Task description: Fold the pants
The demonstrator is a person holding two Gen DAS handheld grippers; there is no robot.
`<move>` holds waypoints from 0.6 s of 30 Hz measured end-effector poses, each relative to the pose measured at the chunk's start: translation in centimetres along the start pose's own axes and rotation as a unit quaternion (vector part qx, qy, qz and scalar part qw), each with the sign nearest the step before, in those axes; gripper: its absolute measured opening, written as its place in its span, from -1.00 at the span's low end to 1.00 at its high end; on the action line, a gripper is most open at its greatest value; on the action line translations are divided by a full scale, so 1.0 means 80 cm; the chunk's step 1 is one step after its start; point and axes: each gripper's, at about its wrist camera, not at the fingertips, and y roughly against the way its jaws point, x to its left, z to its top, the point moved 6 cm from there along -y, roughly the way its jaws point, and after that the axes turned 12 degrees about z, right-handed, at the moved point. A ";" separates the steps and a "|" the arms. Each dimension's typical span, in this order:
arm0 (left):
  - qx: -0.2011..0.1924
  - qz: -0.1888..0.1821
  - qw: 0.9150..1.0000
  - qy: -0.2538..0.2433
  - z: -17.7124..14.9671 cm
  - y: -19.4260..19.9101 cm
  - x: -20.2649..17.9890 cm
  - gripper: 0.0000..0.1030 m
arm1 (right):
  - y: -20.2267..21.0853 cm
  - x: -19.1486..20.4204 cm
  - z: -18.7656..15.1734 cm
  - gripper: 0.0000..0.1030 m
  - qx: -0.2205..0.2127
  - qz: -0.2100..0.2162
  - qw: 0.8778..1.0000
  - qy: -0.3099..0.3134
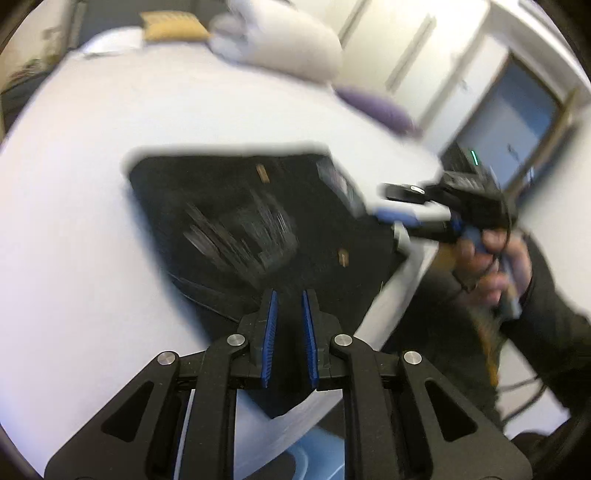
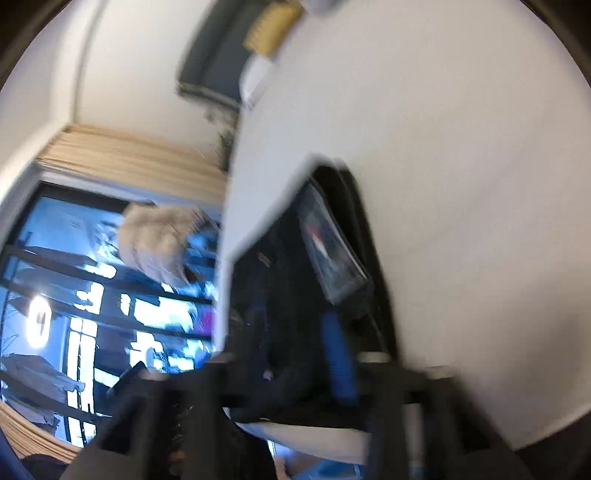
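Note:
Black pants [image 1: 236,221] lie on a white bed surface [image 1: 74,221], with a label patch near their far right corner. My left gripper [image 1: 288,299] is at the pants' near edge, its blue pads [image 1: 271,325] shut on a fold of the black cloth that hangs down between them. My right gripper [image 1: 386,205], held by a hand [image 1: 491,258], hovers at the pants' right edge with its jaws apart and nothing between them. The right wrist view is blurred: one blue pad [image 2: 338,354] of the right gripper [image 2: 280,362] shows above the dark pants [image 2: 284,288].
A rolled white duvet [image 1: 280,37], a tan object [image 1: 173,26] and a purple cushion [image 1: 380,107] sit at the bed's far side. The bed's edge runs along the right, by a dark sleeve [image 1: 554,332]. A large window [image 2: 92,295] is beyond the bed.

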 end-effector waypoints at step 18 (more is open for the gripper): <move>0.124 -0.072 0.970 0.197 0.021 -0.114 0.072 0.69 | -0.056 -0.065 0.047 0.03 0.101 -0.057 0.991 -0.062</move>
